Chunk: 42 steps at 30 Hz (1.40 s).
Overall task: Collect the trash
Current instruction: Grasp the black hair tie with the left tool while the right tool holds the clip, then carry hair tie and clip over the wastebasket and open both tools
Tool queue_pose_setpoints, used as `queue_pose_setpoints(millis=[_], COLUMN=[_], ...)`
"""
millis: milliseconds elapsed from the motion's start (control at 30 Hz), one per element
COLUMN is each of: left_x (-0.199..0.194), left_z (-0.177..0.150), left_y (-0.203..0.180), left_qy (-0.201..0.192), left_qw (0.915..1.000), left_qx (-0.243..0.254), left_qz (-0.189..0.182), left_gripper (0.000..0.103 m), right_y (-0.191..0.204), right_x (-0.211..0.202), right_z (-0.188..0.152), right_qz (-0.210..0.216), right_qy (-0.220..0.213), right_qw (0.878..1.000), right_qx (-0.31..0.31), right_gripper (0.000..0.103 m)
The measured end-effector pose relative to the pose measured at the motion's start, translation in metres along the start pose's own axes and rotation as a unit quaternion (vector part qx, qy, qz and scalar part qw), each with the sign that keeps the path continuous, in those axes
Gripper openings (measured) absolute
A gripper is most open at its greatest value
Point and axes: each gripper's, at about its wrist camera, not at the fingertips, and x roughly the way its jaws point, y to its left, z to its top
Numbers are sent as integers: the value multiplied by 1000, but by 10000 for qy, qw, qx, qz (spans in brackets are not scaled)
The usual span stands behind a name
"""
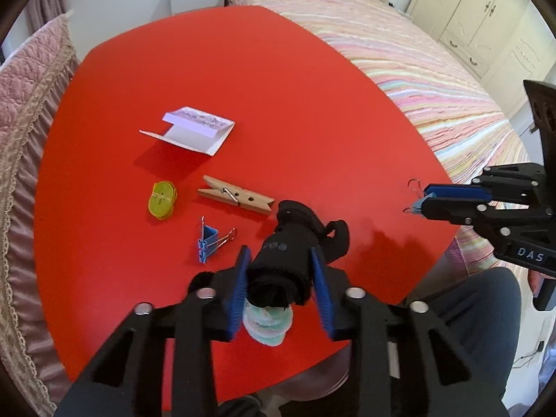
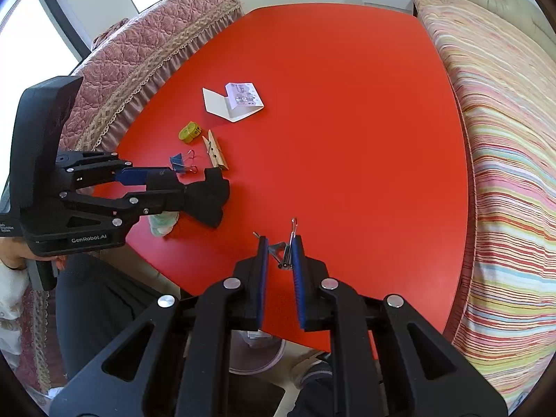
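Near the red table [image 1: 243, 69] front edge, both grippers [image 1: 281, 278] [image 2: 279, 253], loaded.

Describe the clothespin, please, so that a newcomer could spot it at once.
On the red table, look just beyond the black cloth in the left gripper. The clothespin lies flat there, between the yellow tape roll and that cloth: the only bare wooden thing.

The surface [image 1: 243, 69] is plain bright red. On it, the folded card [image 1: 189, 130] is white with a purple-pink print. Beside the card, the tape roll [image 1: 161, 198] is yellow-green, the clothespin [image 1: 236, 196] pale wood, the binder clip [image 1: 207, 243] blue. The sock [image 1: 295, 243] is black, over a mint-and-white pad [image 1: 267, 323]. Both tools carry blue pads on black frames. The bed [image 1: 417, 69] is striped pastel.
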Motion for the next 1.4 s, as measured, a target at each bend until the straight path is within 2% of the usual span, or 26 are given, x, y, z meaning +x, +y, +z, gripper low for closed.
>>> queue_pose_setpoints(millis=[133, 533, 967, 1200, 1400], left_x=[-8, -53, -108, -113, -107], left_z=[0, -7, -59, -93, -119], left_y=[0, -11, -29, -42, -40], left_qy=[-179, -764, -1195, -1199, -1104], left_qw=[9998, 9970, 9927, 9927, 9938], left_qx=[21, -23, 20, 49, -104], left_qz=[34, 116, 148, 126, 103], left_gripper=[20, 19, 19, 19, 19], right_y=[4, 31, 66, 86, 99], right_x=[-2, -28, -58, -61, -49], right_z=[3, 4, -30, -59, -87], right_qz=[27, 104, 168, 263, 353], right_qy=[-81, -415, -669, -635, -392], right_qw=[10000, 9987, 9956, 9943, 9946], right_qx=[-25, -279, -631, -815, -895], right_gripper=[13, 13, 13, 13, 13])
